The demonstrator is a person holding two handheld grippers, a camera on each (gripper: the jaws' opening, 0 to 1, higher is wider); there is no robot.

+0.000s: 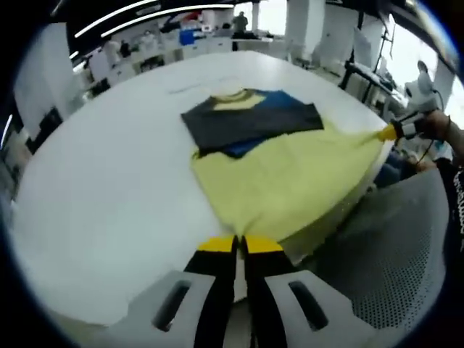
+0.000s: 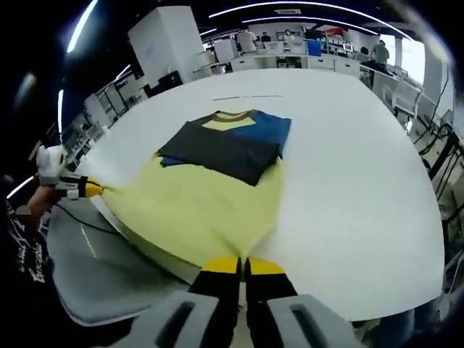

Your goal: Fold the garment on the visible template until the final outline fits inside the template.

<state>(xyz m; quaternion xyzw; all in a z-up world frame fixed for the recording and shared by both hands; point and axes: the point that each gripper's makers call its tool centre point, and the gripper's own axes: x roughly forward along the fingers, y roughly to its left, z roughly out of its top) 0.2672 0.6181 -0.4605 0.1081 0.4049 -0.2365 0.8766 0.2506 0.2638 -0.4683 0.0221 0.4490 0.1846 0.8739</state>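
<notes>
Both grippers pinch the shirt's hem at the worktop's near edge.
Left gripper [image 1: 240, 245] and right gripper [image 2: 243, 266] have fingers clenched on the shirt [image 1: 279, 174], stretching it flat on the worktop [image 1: 109, 188], likely for the next fold.

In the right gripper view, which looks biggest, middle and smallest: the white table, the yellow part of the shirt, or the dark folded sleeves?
1. white table
2. yellow part of the shirt, though it lies nearer the camera
3. dark folded sleeves
</notes>
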